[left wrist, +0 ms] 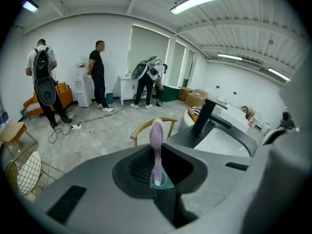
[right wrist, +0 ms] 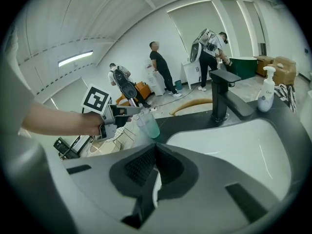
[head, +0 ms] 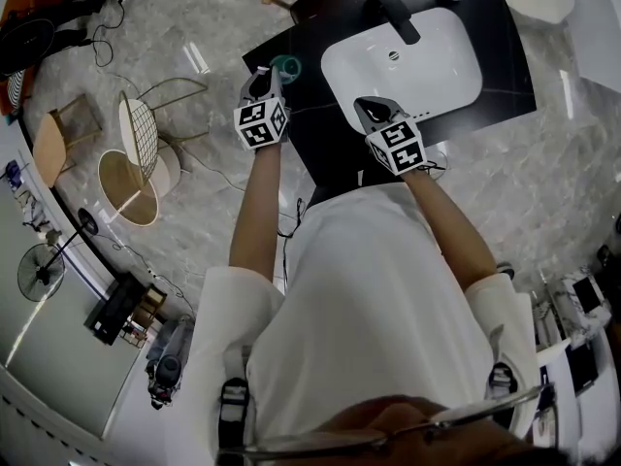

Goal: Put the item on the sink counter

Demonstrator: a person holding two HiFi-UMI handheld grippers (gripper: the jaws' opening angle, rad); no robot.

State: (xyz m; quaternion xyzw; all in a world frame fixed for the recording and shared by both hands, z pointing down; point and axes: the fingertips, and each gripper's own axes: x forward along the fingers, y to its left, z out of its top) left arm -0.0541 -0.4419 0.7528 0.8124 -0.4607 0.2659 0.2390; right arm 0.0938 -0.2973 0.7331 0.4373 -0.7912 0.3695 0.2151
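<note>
A translucent green cup (head: 286,66) is clamped by its rim in my shut left gripper (head: 264,78), above the left end of the black sink counter (head: 505,71). In the left gripper view a purple toothbrush (left wrist: 156,138) stands up out of the cup (left wrist: 159,180). The right gripper view shows the cup (right wrist: 148,125) tilted in the air beside the white basin (right wrist: 234,150). My right gripper (head: 375,111) hovers over the basin's near left edge with its jaws shut (right wrist: 155,179); I see nothing held between them.
A black faucet (head: 394,12) stands behind the basin, with a white soap bottle (right wrist: 266,89) to its right. A wooden chair (left wrist: 151,126) sits past the counter's left end, wire stools (head: 146,134) further left. Several people (left wrist: 97,74) stand at the far wall.
</note>
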